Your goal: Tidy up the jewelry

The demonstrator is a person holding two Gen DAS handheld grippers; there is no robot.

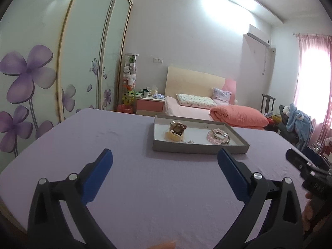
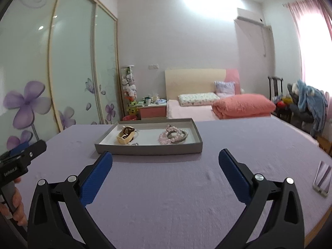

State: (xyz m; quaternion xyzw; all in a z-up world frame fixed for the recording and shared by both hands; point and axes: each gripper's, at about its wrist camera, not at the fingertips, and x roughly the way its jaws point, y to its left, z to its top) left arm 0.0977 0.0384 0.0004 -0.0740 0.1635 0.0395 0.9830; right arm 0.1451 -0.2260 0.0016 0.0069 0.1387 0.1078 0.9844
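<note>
Jewelry lies in a shallow grey tray (image 2: pixel 149 150) set on the lavender-covered table (image 2: pixel 166 186), toward its far side. Inside, at the left, a pale yellow bangle (image 2: pixel 125 139) sits with a dark piece resting on it; at the right a pink bead bracelet (image 2: pixel 166 138) is bunched up against a silver bangle (image 2: pixel 178 137), the two touching and partly overlapping. A small silvery piece (image 2: pixel 133 144) lies by the near wall beside the yellow bangle; what it is cannot be made out.

Both grippers hang short of the tray over bare cloth. The left gripper (image 1: pixel 165 164) has its blue pads spread wide and holds nothing; the right gripper (image 2: pixel 165 161) is likewise wide apart and empty, its left pad close to the tray's near wall.

The likely trouble is the tangle at the right: closing on the beads could drag the silver bangle along, or the round beads could roll out from between the flat pads. The light tray may also slide on the cloth if a finger catches its wall. A phone (image 2: pixel 322 178) lies near the table's right edge, where a wide sweep could knock it.

Readable writing is scarce: white lettering on the left gripper's body in the right view seems to read "GenRobot.AI", though it is small and uncertain.
</note>
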